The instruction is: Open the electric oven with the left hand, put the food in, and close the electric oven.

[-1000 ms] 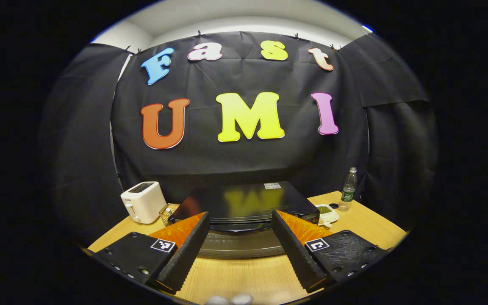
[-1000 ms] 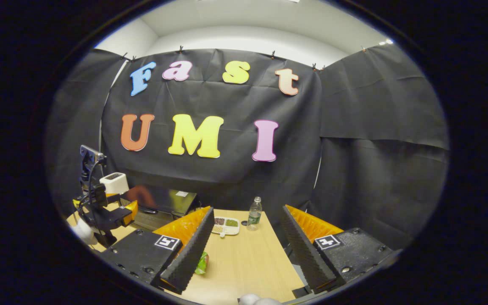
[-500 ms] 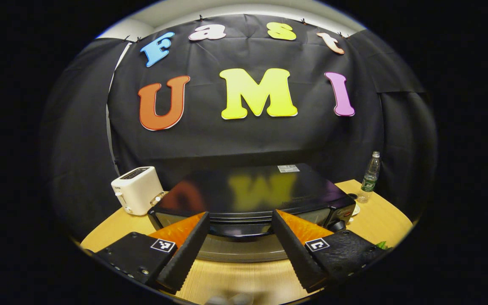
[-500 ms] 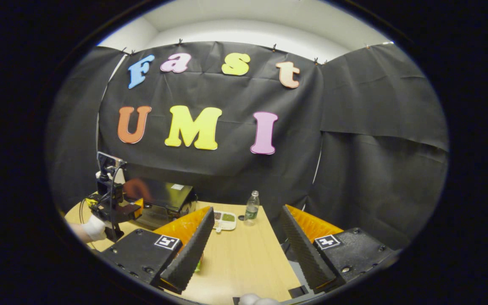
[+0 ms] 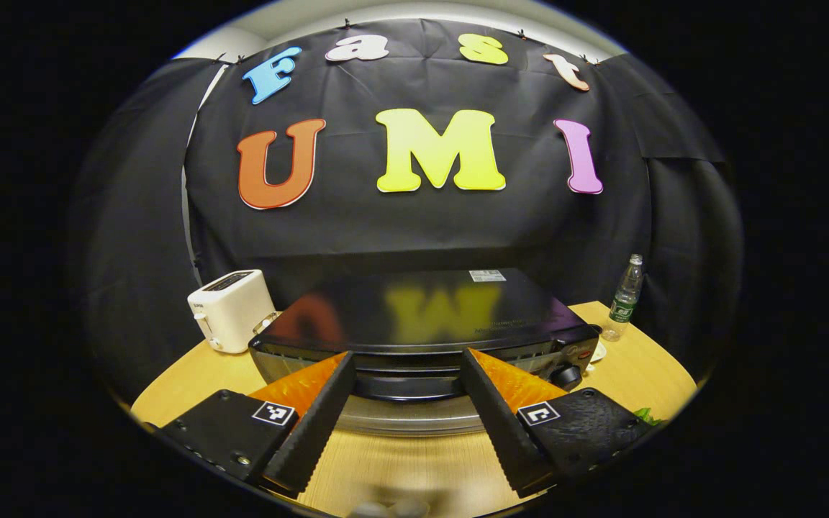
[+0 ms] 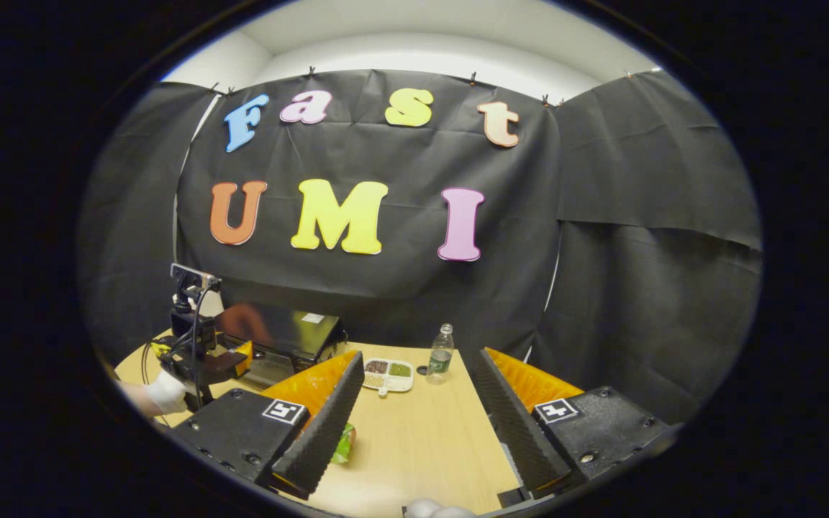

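Note:
The black electric oven (image 5: 422, 309) stands in the middle of the wooden table (image 5: 400, 467), door closed. Its dark handle bar (image 5: 407, 385) runs across between the fingers of my open left gripper (image 5: 408, 360), close in front; no finger presses on it. In the right gripper view the oven (image 6: 292, 334) sits at the left with the left gripper (image 6: 231, 356) and a gloved hand (image 6: 166, 392) before it. My right gripper (image 6: 418, 356) is open over the table with nothing between its fingers. A green food item (image 6: 345, 444) lies on the table, partly hidden behind one finger.
A white toaster (image 5: 231, 309) stands left of the oven. A water bottle (image 6: 441, 352) and a white divided dish (image 6: 388, 374) sit at the back of the table, right of the oven. A bit of green (image 5: 646, 415) shows at the table's right edge.
My left gripper has moved in toward the oven, which now looks larger, with the handle between the fingers. The right gripper has barely shifted.

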`<state>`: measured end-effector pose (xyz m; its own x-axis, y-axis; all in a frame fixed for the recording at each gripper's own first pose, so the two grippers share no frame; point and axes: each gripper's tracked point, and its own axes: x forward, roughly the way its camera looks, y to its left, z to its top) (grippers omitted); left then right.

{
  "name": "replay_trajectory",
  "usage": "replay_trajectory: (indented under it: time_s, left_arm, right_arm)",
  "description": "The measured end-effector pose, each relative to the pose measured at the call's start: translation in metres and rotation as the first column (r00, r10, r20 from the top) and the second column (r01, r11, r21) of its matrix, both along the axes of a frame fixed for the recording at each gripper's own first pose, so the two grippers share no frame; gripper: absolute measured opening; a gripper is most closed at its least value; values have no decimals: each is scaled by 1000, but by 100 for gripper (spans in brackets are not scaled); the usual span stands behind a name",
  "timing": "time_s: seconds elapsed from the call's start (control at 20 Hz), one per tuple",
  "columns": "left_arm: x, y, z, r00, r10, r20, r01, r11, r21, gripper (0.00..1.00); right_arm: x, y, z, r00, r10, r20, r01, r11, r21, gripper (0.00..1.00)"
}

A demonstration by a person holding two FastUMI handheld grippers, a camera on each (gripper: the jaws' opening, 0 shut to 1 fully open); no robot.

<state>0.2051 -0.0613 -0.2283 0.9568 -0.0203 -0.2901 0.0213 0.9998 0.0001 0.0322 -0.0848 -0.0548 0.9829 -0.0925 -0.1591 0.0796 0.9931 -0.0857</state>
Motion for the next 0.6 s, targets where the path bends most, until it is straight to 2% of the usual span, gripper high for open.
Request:
replay_trajectory:
  time_s: [0.6]
  left_arm:
    - [-80, 4, -41, 998, -13, -69, 13, 1000, 0, 98]
  right_arm:
    - [-13, 28, -14, 996, 84, -12, -84, 996, -21, 96]
